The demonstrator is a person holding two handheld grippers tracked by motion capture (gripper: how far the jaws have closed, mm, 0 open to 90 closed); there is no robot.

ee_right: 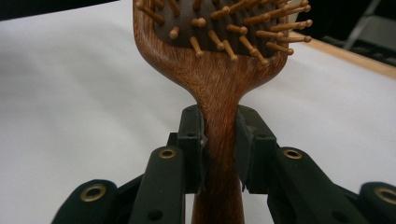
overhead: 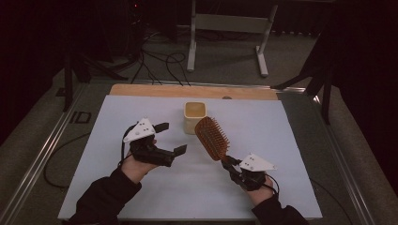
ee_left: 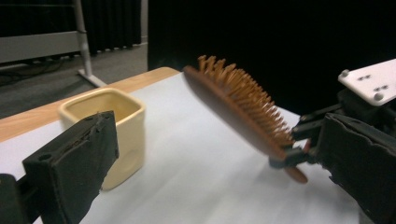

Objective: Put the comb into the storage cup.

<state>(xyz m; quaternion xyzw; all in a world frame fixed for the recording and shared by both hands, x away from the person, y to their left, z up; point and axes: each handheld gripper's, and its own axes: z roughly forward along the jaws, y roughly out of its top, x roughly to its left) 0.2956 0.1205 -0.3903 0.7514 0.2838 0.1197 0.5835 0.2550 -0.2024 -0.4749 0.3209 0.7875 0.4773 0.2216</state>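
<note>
The worktop (overhead: 141, 197) was covered by a white sheet, with a strip of bare wood showing along its far edge. It stood in a dim room with a grey floor, black cables (overhead: 159, 63) trailing across it and a white metal frame (overhead: 227, 28) standing farther back.

A wooden hairbrush (overhead: 212, 137) was held up off the sheet near the middle of the worktop, just beside and to the right of a cream square cup (overhead: 194, 117). Its long axis ran on a slant in the high view: the handle pointed down toward the person's right hand, the broad head pointed away and to the left, toward the cup, and the bristles faced up and to the right.

The right gripper (overhead: 230, 164) was clamped on the handle, a pad pressed on either side of the neck just below the head. The left gripper (overhead: 171, 138) hovered left of the cup, its jaws spread wide with nothing between them.
</note>
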